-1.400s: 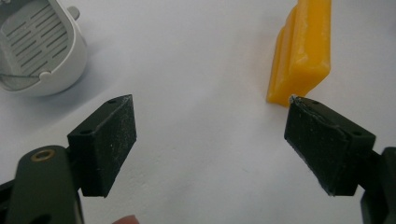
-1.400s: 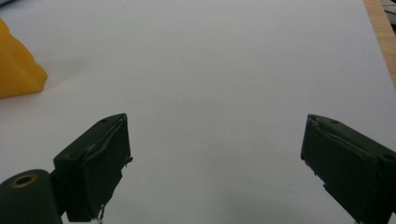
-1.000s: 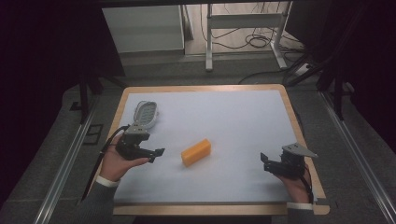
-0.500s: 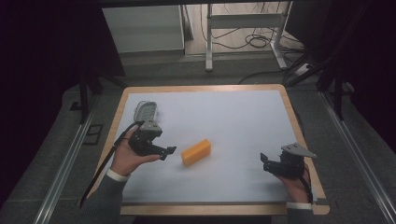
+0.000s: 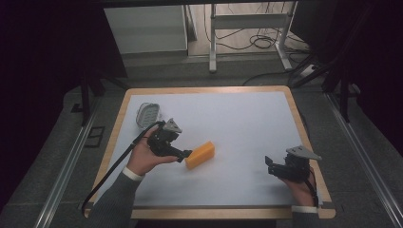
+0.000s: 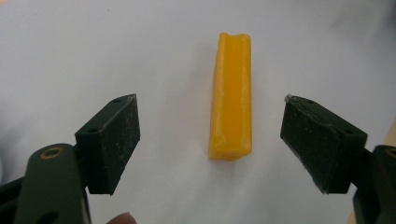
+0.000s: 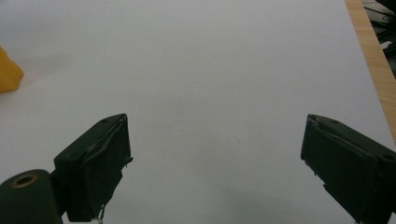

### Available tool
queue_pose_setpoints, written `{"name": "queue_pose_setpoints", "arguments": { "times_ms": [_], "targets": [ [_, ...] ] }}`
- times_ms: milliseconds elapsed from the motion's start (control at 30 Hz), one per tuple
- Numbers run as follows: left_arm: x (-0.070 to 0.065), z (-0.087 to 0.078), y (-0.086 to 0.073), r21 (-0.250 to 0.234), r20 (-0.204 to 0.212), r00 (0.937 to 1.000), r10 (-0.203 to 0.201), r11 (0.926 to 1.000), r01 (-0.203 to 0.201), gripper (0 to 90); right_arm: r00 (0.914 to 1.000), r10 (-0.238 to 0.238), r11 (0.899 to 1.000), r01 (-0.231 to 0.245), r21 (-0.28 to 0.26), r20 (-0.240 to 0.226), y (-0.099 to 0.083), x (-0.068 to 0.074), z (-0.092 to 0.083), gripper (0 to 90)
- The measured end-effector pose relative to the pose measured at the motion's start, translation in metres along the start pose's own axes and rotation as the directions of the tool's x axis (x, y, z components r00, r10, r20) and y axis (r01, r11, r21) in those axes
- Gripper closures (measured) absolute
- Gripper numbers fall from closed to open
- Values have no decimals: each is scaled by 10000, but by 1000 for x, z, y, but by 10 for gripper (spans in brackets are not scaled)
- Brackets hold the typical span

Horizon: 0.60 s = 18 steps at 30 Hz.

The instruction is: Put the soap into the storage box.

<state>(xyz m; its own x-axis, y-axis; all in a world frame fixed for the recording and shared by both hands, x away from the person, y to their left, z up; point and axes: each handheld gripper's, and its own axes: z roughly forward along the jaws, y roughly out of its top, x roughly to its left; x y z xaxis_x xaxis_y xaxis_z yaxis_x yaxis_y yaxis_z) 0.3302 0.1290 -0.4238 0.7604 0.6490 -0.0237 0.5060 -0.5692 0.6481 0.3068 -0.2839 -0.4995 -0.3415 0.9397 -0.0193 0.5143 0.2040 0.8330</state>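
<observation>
An orange-yellow bar (image 5: 200,155) lies on the white sheet near the table's middle. My left gripper (image 5: 184,154) sits just left of the bar's near end, jaws open. In the left gripper view the bar (image 6: 232,121) lies lengthwise ahead, in line with the gap between the open jaws of the left gripper (image 6: 211,142) and untouched. My right gripper (image 5: 269,165) rests near the front right of the table, open and holding nothing. In the right gripper view the right gripper (image 7: 215,161) faces bare sheet, with a corner of the bar (image 7: 8,72) at the far left.
A clear plastic dish (image 5: 147,114) lies at the back left of the white sheet, behind my left hand. The wooden table rim (image 5: 308,137) frames the sheet. Dark floor, metal rails and a frame with cables surround the table.
My left gripper has moved right and slightly forward, away from the clear dish, up to the bar's end. The right gripper has stayed put.
</observation>
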Motion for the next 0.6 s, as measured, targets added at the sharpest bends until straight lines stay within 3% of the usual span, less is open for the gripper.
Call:
{"name": "queue_pose_setpoints", "arguments": {
  "times_ms": [233, 300, 433, 600],
  "targets": [
    [-3, 19, 2, 422, -1, 10000, -80, 9991, 80, 224, 9999, -74, 9999, 75, 105, -73, 0, 1, 1, 84],
    [-5, 23, 4, 761, -88, 9998, 160, 9970, -153, 223, 9999, -105, 9999, 106, 117, -96, -1, 1, 2, 84],
    [-9, 25, 13, 801, -34, 9996, 287, 9964, -284, 227, 9998, -152, 9997, 155, 208, -104, -1, 1, 3, 84],
    [-13, 37, 18, 1228, -180, 9979, 617, 9907, -590, 226, 9998, -171, 9995, 174, 257, -114, -2, 2, 4, 84]
  ]
}}
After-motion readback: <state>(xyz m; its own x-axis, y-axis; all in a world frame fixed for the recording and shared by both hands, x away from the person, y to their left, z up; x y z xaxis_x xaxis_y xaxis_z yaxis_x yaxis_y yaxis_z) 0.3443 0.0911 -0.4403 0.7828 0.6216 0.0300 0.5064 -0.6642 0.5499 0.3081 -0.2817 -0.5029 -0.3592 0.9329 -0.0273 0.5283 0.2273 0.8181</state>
